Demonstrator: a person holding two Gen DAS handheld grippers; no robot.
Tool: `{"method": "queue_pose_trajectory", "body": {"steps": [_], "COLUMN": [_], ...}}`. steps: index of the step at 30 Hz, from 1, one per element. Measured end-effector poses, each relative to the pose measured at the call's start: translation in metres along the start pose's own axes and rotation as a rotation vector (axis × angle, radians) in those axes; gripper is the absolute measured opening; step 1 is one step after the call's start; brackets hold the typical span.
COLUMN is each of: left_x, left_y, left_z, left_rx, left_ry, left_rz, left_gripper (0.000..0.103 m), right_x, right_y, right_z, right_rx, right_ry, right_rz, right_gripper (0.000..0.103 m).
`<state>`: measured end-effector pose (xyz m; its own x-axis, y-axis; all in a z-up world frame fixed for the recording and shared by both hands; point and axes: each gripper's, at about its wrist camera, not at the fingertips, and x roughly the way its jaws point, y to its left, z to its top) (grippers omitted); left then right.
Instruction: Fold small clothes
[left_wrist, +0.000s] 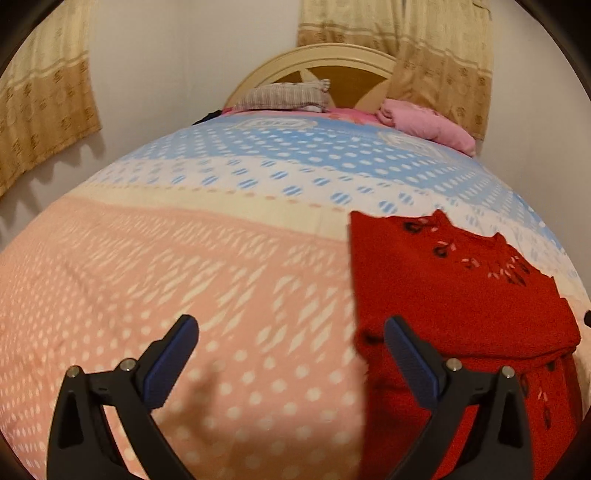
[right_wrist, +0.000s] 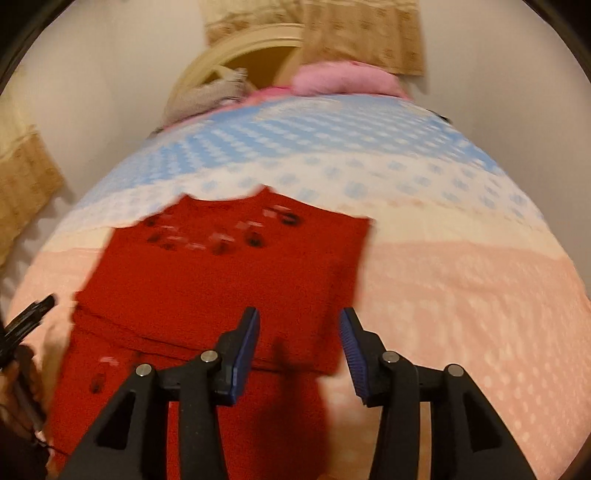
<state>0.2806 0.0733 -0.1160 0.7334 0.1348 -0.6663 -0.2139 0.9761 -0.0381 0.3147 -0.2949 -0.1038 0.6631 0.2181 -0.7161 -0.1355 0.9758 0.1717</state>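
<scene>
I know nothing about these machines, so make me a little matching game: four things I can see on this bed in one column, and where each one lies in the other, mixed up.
Things:
1. red knitted garment
2. pink pillow
3. striped grey pillow
4. pale wooden headboard

Places:
A. against the headboard, left of the other pillow
B. at the bed's far end, against the wall
C. folded on the pink and blue dotted bedspread, near the tongs
D. at the far right corner, by the curtain

Pairs: 1-C, 2-D, 3-A, 4-B
</scene>
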Motion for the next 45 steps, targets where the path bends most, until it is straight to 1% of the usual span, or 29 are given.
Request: {"method": "queue_pose_trajectory", "body": {"steps": [1, 3, 5, 6, 7, 8, 9, 11, 15, 18, 20, 23, 26, 29, 33, 38, 40, 45], "left_x": [0.004, 0.014, 0.031, 0.037, 0.042, 0.046, 0.046, 0.047, 0.048, 0.051, 0.049, 0.043, 0.036, 0.036, 0.029, 0.02, 0.015, 0.003], "left_y": [-0.008, -0.02, -0.032, -0.034, -0.035, -0.036, -0.034, -0.033, -0.032, -0.028, -0.028, -0.03, -0.034, -0.035, -0.032, -0.032, -0.031, -0.033], "left_z": [0.003, 0.005, 0.001, -0.003, -0.006, -0.009, -0.01, -0.01, -0.011, -0.011, -0.013, -0.014, -0.015, -0.015, -0.013, -0.018, -0.019, -0.026], "left_rx": [0.015, 0.058, 0.11, 0.128, 0.14, 0.146, 0.141, 0.137, 0.132, 0.103, 0.095, 0.109, 0.134, 0.145, 0.141, 0.162, 0.163, 0.193], "left_ry": [-0.002, 0.01, 0.059, 0.074, 0.089, 0.106, 0.108, 0.111, 0.114, 0.126, 0.125, 0.102, 0.073, 0.068, 0.047, 0.036, 0.029, 0.022], "left_rz": [-0.006, 0.012, 0.021, 0.036, 0.041, 0.028, 0.018, 0.014, 0.003, -0.025, -0.035, -0.046, -0.031, -0.021, -0.038, -0.031, -0.035, -0.051], "left_gripper": [0.103, 0.103, 0.103, 0.103, 0.103, 0.103, 0.103, 0.103, 0.103, 0.103, 0.103, 0.103, 0.103, 0.103, 0.103, 0.103, 0.103, 0.103], "right_x": [0.004, 0.02, 0.034, 0.045, 0.049, 0.049, 0.047, 0.042, 0.042, 0.045, 0.046, 0.044, 0.044, 0.045, 0.044, 0.044, 0.037, 0.014], "right_y": [0.005, 0.012, 0.01, 0.003, -0.001, -0.004, -0.006, -0.009, -0.01, -0.008, -0.008, -0.013, -0.014, -0.014, -0.012, -0.009, -0.004, 0.002], "right_z": [0.001, 0.0, -0.004, -0.011, -0.017, -0.022, -0.026, -0.029, -0.032, -0.035, -0.035, -0.037, -0.038, -0.038, -0.038, -0.037, -0.036, -0.04], "right_rx": [-0.012, -0.014, -0.008, -0.001, 0.003, 0.004, -0.003, 0.001, 0.014, 0.008, 0.006, 0.026, 0.036, 0.038, 0.03, 0.013, 0.006, 0.004], "right_ry": [0.004, 0.036, 0.065, 0.093, 0.106, 0.101, 0.08, 0.076, 0.071, 0.059, 0.052, 0.035, 0.031, 0.025, 0.03, 0.037, 0.03, 0.002], "right_rz": [0.011, 0.033, 0.012, -0.03, -0.043, -0.035, -0.022, -0.015, -0.017, -0.029, -0.03, -0.007, 0.005, 0.007, -0.002, -0.025, -0.052, -0.042], "right_gripper": [0.046, 0.046, 0.046, 0.046, 0.045, 0.045, 0.045, 0.045, 0.045, 0.045, 0.045, 0.046, 0.046, 0.047, 0.047, 0.047, 0.047, 0.047]}}
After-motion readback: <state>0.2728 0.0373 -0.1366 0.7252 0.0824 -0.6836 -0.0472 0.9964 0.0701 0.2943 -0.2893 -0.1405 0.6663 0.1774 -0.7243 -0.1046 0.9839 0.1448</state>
